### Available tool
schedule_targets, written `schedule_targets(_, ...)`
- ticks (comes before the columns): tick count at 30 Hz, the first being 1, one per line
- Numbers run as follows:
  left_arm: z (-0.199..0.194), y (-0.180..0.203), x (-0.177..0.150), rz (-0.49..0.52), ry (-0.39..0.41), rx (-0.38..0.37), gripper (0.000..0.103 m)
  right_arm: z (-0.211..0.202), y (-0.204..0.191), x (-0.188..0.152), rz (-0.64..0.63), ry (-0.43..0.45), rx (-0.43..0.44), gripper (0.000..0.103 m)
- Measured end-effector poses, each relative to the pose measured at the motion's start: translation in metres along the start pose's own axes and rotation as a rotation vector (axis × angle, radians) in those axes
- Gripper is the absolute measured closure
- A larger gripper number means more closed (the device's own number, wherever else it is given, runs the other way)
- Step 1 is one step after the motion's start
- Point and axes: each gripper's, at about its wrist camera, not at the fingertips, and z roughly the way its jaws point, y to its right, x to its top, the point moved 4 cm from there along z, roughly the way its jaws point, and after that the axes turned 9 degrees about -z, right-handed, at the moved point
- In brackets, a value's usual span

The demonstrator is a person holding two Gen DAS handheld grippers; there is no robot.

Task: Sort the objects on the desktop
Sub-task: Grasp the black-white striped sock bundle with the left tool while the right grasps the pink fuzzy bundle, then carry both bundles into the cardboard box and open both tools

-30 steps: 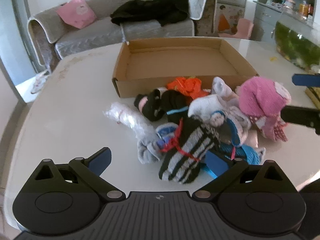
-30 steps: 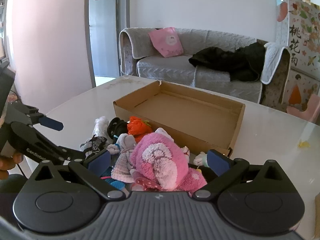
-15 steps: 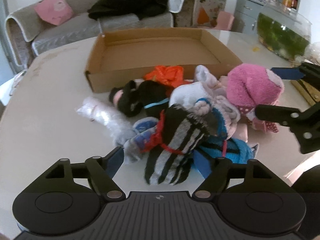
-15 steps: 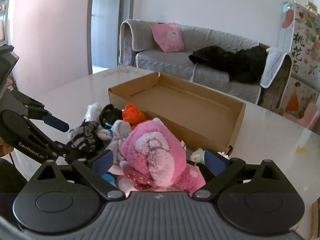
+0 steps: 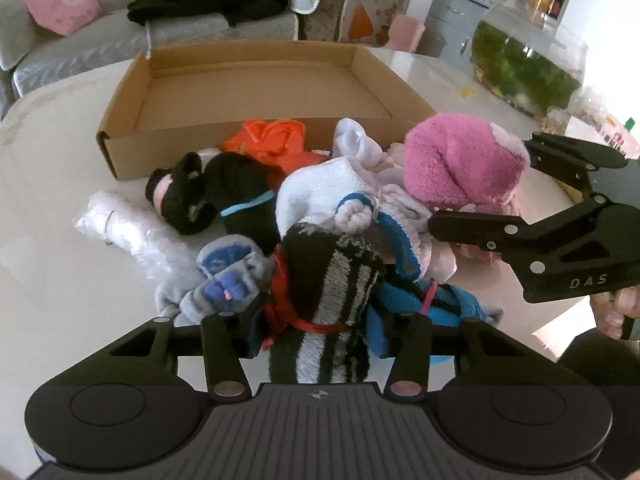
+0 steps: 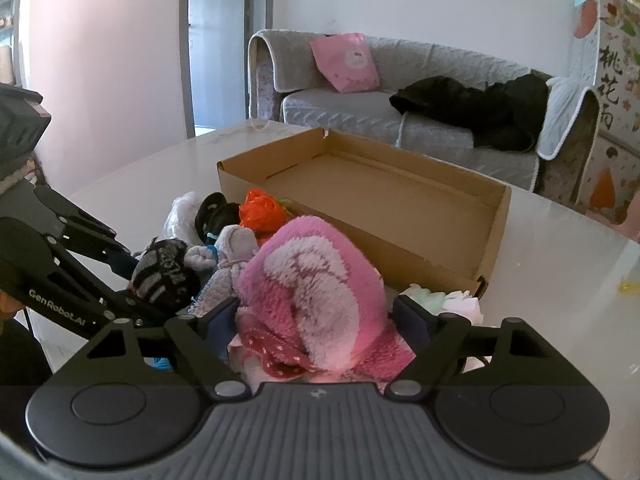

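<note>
White table (image 5: 52,280) carried everything; cardboard box (image 5: 256,80) sat at the far side, open and with nothing in it, sock pile heaped against its near wall. Pink fluffy sock bundle (image 6: 316,296) was on the right end of the pile, lying directly between the right gripper (image 6: 320,320) fingers, both pads at its flanks and seemingly squeezing it, contact looked made but not certain on the right pad. Black-and-grey striped sock bundle (image 5: 328,300) was at the near edge of the pile, long axis running near-to-far, straight along the left gripper (image 5: 320,332) fingers, which were pinched onto its near end at the red tie. So each hand had its own bundle; the box lay straight ahead and beyond for both, the pink one closer to the near wall. Judgement: next is lift and carry forward over the wall; neighbouring socks, white sock bundle (image 5: 320,196) touching both, may drag along.
</note>
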Motion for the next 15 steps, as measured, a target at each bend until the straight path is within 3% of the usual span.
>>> schedule_targets(7, 0.002, -0.001, 0.0, -0.015, 0.002, 0.026, 0.051, -0.006, 0.003, 0.002, 0.021, 0.019, 0.003, 0.035)
schedule_targets(15, -0.017, -0.006, 0.005, -0.039, 0.056, 0.055, 0.052, -0.019, 0.008, 0.01, 0.06, 0.056, -0.004, 0.038)
